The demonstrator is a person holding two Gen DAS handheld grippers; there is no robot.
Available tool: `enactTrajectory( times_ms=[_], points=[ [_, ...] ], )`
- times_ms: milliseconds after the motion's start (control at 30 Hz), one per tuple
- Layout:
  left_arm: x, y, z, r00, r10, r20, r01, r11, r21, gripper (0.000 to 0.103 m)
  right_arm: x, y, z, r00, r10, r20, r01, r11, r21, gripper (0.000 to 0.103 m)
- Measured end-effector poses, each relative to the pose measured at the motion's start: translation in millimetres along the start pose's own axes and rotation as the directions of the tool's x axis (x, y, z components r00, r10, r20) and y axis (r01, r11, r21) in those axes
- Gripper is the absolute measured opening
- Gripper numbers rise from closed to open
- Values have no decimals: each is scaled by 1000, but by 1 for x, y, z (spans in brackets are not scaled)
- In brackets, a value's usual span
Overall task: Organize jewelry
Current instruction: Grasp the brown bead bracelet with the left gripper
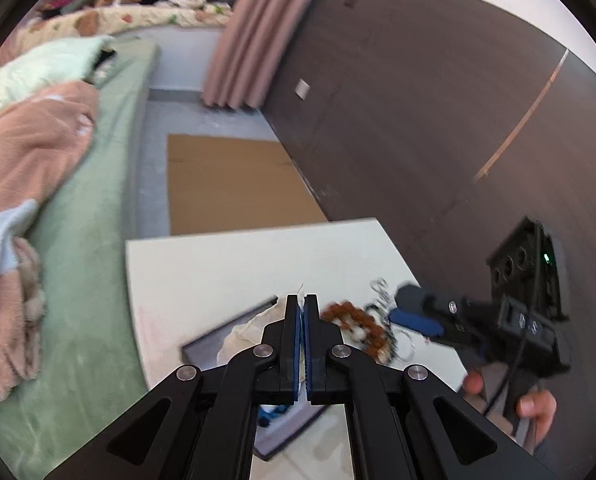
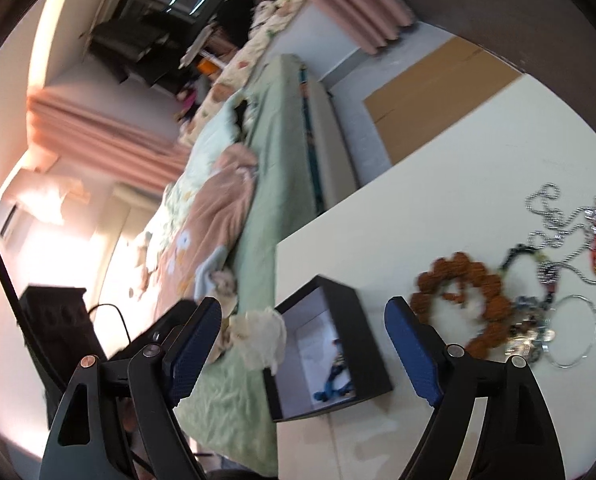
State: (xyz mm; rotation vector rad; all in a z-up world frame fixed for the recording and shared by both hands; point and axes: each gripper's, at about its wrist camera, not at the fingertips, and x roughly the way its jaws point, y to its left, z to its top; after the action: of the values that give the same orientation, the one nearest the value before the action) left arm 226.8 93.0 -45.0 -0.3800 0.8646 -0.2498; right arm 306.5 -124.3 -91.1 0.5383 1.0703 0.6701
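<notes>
Left gripper (image 1: 301, 304): clenched, pads together; a thin pale scrap pokes out at the tips, prob. tissue, too blurred to be sure.
Right gripper (image 2: 303, 320): released, jaws wide, nothing between the pads.
Box (image 2: 371, 344): black, open, on the table (image 2: 437, 184) by the edge next to the bed (image 2: 258, 240); a blue piece lies inside.
Tissue (image 2: 264, 338): crumpled, at the box's bed-side wall.
Bead bracelet (image 2: 463, 304): brown, on the table just beside the box.
Chains (image 2: 553, 216): silver, tangled w/ a red cord, beyond the bracelet toward the table's far side.
</notes>
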Motion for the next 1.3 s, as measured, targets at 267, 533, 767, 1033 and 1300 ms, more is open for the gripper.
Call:
enactTrajectory(
  times_ms=[267, 533, 767, 1033, 1300],
  points=[
    [16, -6, -1, 1000, 14, -26, -14, 999, -29, 102, -24, -10, 6, 999, -7, 39, 7, 1000, 12, 84],
    [31, -36, -1, 999, 38, -28, -37, 999, 33, 102, -49, -31, 12, 996, -49, 75, 45, 998, 54, 84],
    [60, -64, -3, 998, 34, -56, -29, 995, 96, 93, -70, -58, 18, 981, -181, 75, 172, 978, 116, 84],
    [106, -94, -16, 988, 25, -152, -3, 989, 145, 59, -74, -85, 17, 964, -266, -7, 264, 953, 149, 84],
    [142, -114, -35, 970, 60, -234, -12, 980, 200, 46, -85, -100, 16, 962, -272, -33, 274, 951, 142, 70]
  ],
)
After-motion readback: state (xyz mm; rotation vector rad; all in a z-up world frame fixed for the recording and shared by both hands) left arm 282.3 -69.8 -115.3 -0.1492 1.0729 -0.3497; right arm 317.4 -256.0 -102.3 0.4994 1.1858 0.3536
